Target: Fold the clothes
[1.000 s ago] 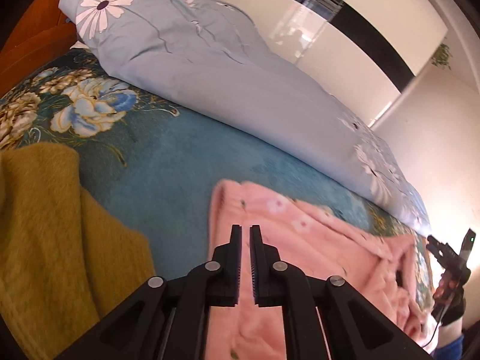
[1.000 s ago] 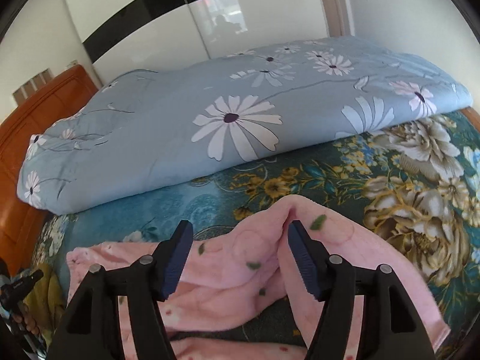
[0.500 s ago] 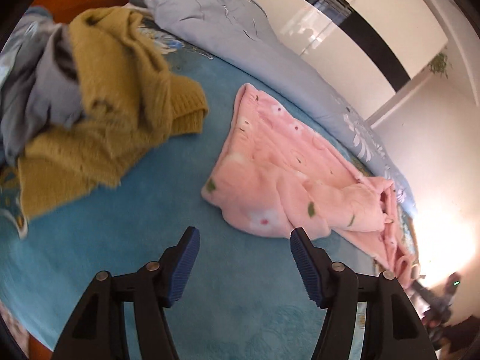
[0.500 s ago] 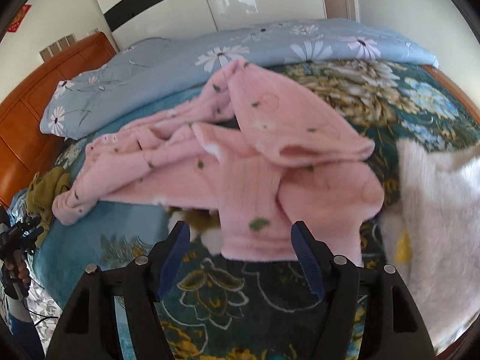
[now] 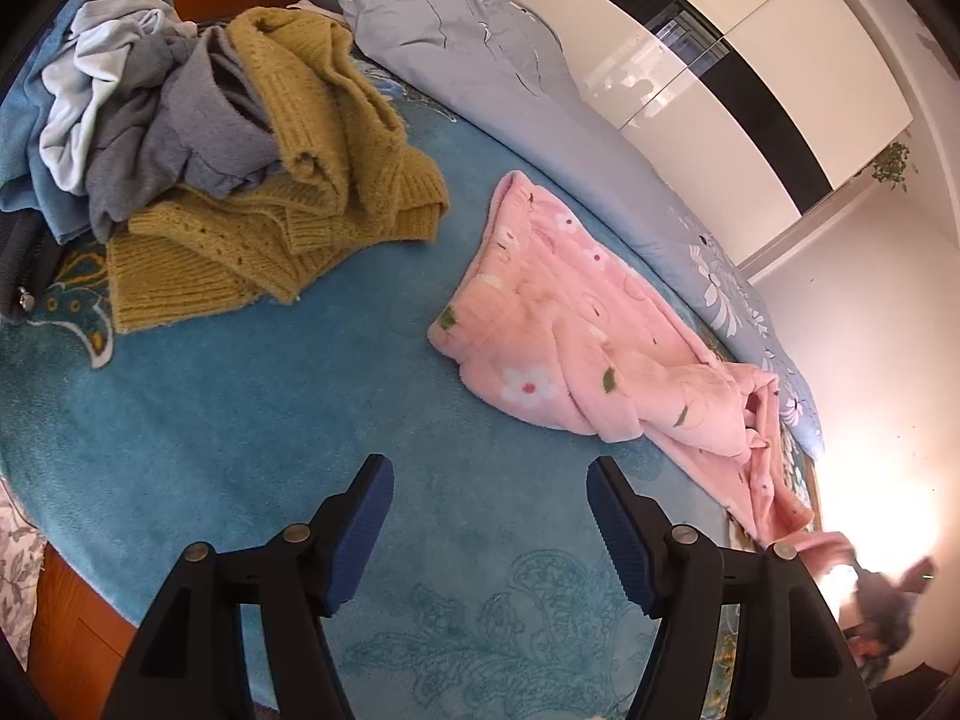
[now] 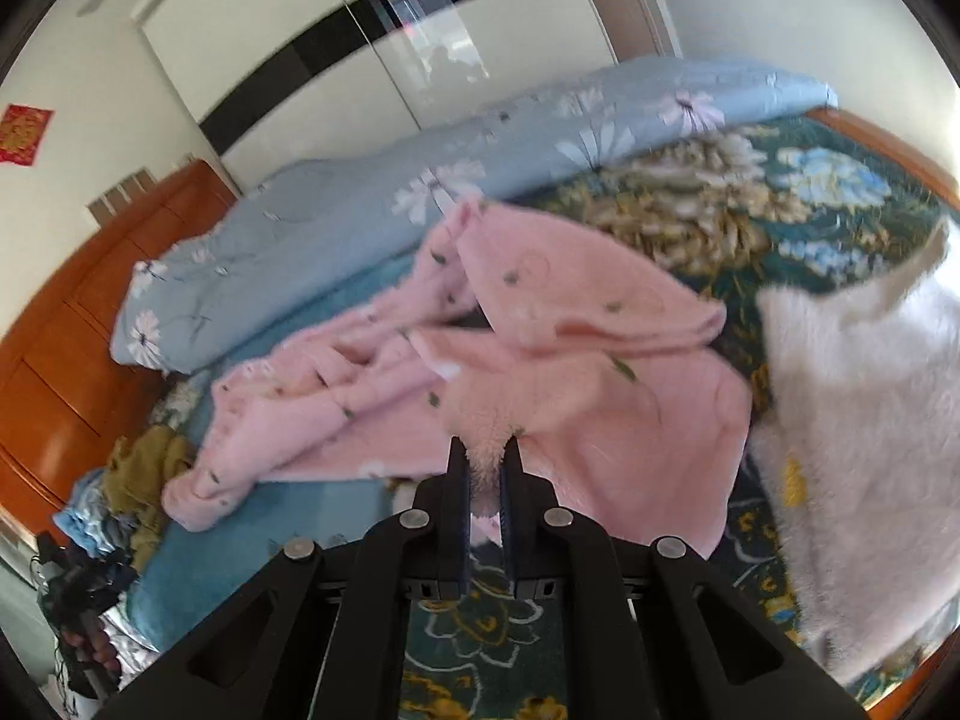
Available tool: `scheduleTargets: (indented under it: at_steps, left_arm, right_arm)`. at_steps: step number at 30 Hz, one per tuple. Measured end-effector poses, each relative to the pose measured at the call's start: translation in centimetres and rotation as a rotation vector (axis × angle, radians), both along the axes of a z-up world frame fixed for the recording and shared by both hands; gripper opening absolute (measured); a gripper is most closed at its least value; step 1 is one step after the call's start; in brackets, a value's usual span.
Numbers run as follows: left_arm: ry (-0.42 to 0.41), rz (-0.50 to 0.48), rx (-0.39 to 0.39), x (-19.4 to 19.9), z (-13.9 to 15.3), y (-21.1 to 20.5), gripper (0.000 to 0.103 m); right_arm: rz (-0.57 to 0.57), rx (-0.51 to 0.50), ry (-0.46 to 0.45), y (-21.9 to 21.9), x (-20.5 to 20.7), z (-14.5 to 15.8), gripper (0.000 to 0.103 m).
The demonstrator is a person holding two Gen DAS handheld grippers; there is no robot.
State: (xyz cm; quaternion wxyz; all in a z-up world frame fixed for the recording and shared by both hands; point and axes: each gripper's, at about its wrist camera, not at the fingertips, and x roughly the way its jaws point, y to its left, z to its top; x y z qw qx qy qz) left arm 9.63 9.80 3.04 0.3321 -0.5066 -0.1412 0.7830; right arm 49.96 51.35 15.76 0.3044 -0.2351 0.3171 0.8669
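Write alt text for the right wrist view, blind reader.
The right tongs are shut on an edge of the pink fleece garment, which lies crumpled on a teal floral bedspread. A white fluffy garment lies to the right, a blue daisy-print duvet behind.

A daisy-print blue duvet (image 5: 516, 90) lies rolled along a teal floral bedspread (image 5: 240, 420), beside glossy white wardrobe doors (image 6: 288, 54).

Garment I pinch (image 6: 540, 384): pink, white flowers, green leaves
Sweater (image 5: 288, 192): mustard yellow
Bedspread (image 5: 240, 420): teal, floral
Quilt (image 5: 510, 78): pale blue, white daisies
My pads (image 5: 360, 528): blue
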Motion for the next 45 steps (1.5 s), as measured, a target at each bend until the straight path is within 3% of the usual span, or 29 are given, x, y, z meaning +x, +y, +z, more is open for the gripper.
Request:
scheduleTargets:
  at_steps: [4, 8, 13, 16, 19, 20, 22, 23, 25, 29, 32, 36, 39, 42, 45]
  left_arm:
    - [-0.013, -0.004, 0.007, 0.0, -0.4, 0.6, 0.072]
    - [-0.053, -0.025, -0.002, 0.2, -1.5, 2.0, 0.072]
    - [-0.074, -0.048, -0.023, 0.0, -2.0, 3.2, 0.072]
    - [-0.057, -0.046, -0.043, -0.6, -1.8, 3.7, 0.072]
    - [-0.048, -0.044, -0.036, -2.1, -2.1, 4.6, 0.074]
    - [-0.054, -0.045, -0.036, -2.8, -2.4, 5.2, 0.075]
    - [-0.065, -0.044, -0.037, -4.2, -3.2, 6.5, 0.075]
    - [-0.073, -0.043, -0.035, -4.9, -3.7, 7.1, 0.075]
    - [-0.109, -0.017, -0.027, -6.2, -5.1, 8.0, 0.075]
    - [-0.170, 0.054, 0.048, -7.7, -7.3, 8.3, 0.075]
    - [-0.159, 0.078, 0.117, -7.7, -7.5, 8.1, 0.075]
    - [-0.147, 0.085, 0.119, -7.7, -7.5, 8.9, 0.075]
    - [-0.172, 0.088, 0.143, -7.9, -7.6, 8.7, 0.075]
    - [-0.203, 0.097, 0.193, -8.3, -8.0, 7.9, 0.075]
    - [-0.210, 0.104, 0.225, -8.6, -8.3, 7.7, 0.075]
  right_arm:
    - [-0.061, 0.149, 0.110, 0.2, 3.9, 7.7, 0.008]
    - [-0.219, 0.166, 0.059, 5.0, 5.7, 8.7, 0.008]
    - [-0.408, 0.065, -0.125, 13.5, 5.3, 3.2, 0.008]
    - [-0.490, -0.030, -0.114, 16.4, 6.4, -0.7, 0.009]
    - [-0.503, -0.052, -0.111, 17.1, 6.8, -2.4, 0.012]
    - [-0.497, -0.046, -0.114, 17.0, 6.8, -2.6, 0.019]
    - [-0.497, -0.019, -0.101, 16.4, 7.3, -2.2, 0.048]
    - [-0.503, 0.003, -0.088, 15.9, 7.7, -1.7, 0.054]
    - [-0.500, 0.038, -0.060, 14.5, 8.7, -0.6, 0.054]
    - [-0.386, 0.032, 0.020, 9.7, 10.5, 0.2, 0.054]
    - [-0.212, -0.039, 0.053, 5.6, 10.0, -1.6, 0.054]
    - [-0.066, -0.139, -0.056, 3.3, 5.5, -7.1, 0.054]
    - [-0.153, -0.240, -0.058, 5.2, 3.3, -11.3, 0.054]
    - [-0.343, -0.345, 0.040, 7.7, 3.4, -13.8, 0.054]
    - [-0.444, -0.364, 0.125, 9.1, 3.3, -14.9, 0.054]
